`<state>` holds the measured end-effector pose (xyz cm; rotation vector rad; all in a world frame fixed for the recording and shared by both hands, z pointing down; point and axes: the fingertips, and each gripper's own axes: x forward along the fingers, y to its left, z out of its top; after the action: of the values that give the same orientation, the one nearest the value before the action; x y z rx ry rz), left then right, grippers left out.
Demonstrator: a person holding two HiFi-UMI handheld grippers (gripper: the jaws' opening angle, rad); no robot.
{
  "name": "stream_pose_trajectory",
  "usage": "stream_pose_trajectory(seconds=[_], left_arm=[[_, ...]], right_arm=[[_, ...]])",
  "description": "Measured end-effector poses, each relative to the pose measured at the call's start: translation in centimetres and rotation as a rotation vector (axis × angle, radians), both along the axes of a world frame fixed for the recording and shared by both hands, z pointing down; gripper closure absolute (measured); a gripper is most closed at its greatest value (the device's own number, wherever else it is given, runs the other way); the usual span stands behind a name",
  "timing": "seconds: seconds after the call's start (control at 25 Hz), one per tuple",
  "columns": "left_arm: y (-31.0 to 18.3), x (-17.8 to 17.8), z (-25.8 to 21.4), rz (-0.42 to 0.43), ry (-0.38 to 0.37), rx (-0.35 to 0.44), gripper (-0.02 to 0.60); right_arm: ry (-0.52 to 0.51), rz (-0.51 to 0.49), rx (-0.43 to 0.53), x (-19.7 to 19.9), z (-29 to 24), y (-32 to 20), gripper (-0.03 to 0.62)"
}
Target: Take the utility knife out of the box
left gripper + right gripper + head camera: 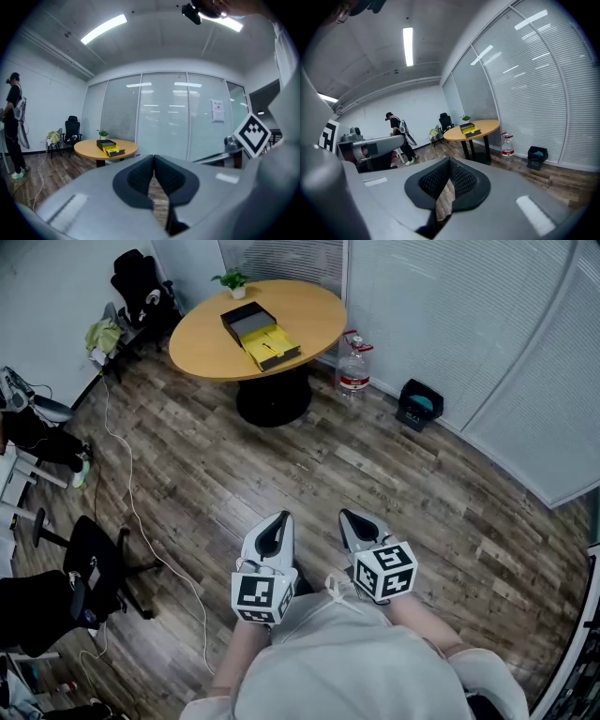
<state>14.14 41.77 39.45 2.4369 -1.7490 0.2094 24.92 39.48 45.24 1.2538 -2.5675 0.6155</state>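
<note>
Plainly, both tools sit well short of the job. Nearest in the head view, the left gripper (279, 521) and the right gripper (351, 519) hang side by side just ahead of the person's chest. Each gripper's own view shows its dark pads pressed together at the tips with nothing between them, so both are closed and empty.

Beyond them lies a broad stretch of wooden floor (281, 465), bare along the straight line ahead. A white cable (131, 512) trails off to the left, and a water bottle (353, 367) and a black bin (419, 404) stand to the right near the glass wall.

At the far end stands the round table (309, 310). On it the box (261, 334) lies open, its black half toward the far left and its yellow half toward the near right. Its long axis therefore runs diagonally to the line of approach. The utility knife is too small to pick out from here; it is most likely the dark strip in the yellow half.

The box lies far ahead and slightly left of both grippers, well apart from them. That puts the left gripper marginally nearer, though neither can reach until the person crosses the floor, and whichever takes the knife must first open its jaws.
</note>
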Motion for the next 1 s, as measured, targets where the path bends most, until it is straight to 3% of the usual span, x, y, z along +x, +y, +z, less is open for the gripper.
stream_pose_trajectory(seconds=[0.4,1.0], left_arm=[[-12.9,-8.4,-0.9,0.0,0.03,-0.006,0.575],[-35.3,-23.7,-2.6,0.08,0.05,0.015,0.575]], right_arm=[[0.026,0.0,-0.013,-7.7,-0.6,-11.7,0.594],[0.052,0.151,0.017,-20.5,-1.9,-33.4,0.594]])
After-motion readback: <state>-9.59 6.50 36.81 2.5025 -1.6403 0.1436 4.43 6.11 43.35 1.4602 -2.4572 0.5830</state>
